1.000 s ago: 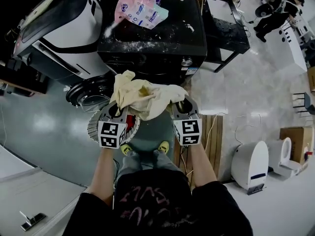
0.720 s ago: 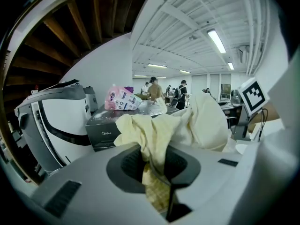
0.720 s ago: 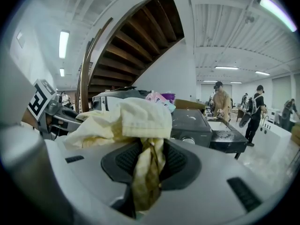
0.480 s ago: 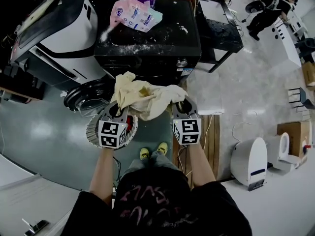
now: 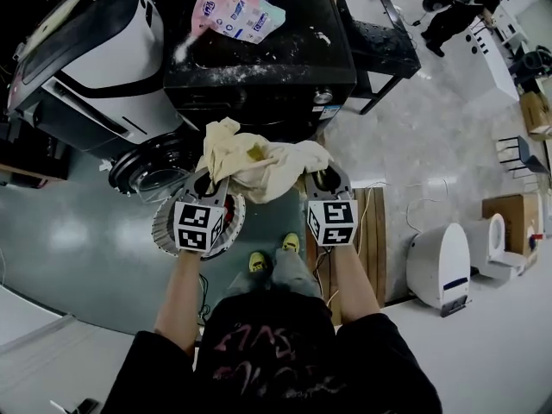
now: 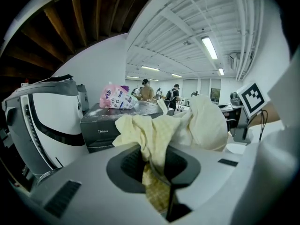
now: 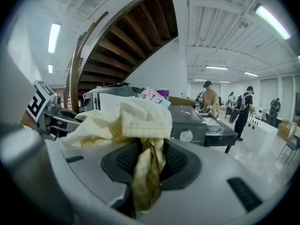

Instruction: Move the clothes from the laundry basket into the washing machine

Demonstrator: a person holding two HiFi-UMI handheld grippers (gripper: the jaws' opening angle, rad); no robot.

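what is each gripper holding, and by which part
Both hold the pale yellow cloth: left gripper pinches a bunched fold at its left end, right gripper one at its right end.

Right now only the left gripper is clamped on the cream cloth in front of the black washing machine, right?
No, not only the left gripper: the right gripper view shows the right gripper clamped on the cream cloth too. It is held in front of the black washing machine.

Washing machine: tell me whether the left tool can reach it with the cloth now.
Probably yes. The left tool, shut on the cream cloth, is just before the washing machine, its door swung open, nothing else between. The right tool grips the same cloth, so both must go together.
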